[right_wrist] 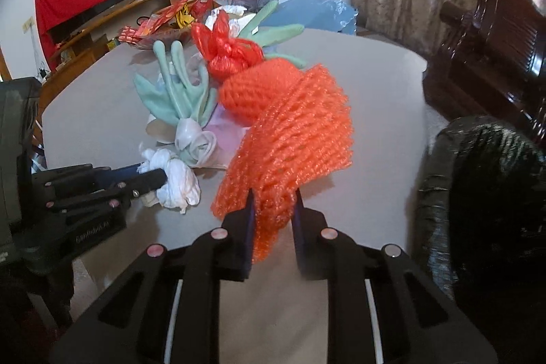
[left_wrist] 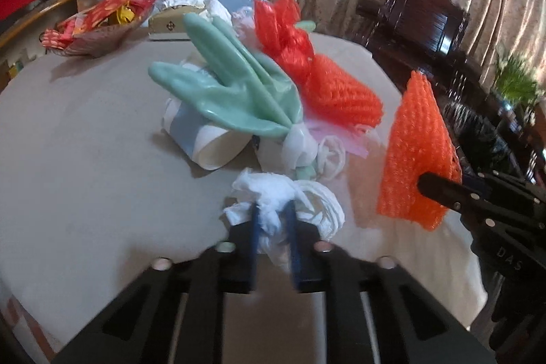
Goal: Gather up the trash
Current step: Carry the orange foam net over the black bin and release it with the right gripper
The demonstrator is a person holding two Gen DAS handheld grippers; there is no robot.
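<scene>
Left claw (left_wrist: pixel 273 210) pinches white tissue (left_wrist: pixel 273 193); right claw (right_wrist: pixel 273 197) grips orange foam net (right_wrist: pixel 293 139). Lift both clear of the green glove (left_wrist: pixel 235 94), beside them.

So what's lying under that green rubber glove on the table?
A blue-and-white paper cup on its side, partly under the green glove. Whatever lies deeper beneath is covered.

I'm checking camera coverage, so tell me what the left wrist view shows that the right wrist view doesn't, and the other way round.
Only the left wrist view shows the potted plant and the paper cup clearly. Only the right wrist view shows the black bag up close. Both show the left gripper shut on white tissue, the right gripper shut on orange foam net, and the green glove.
</scene>
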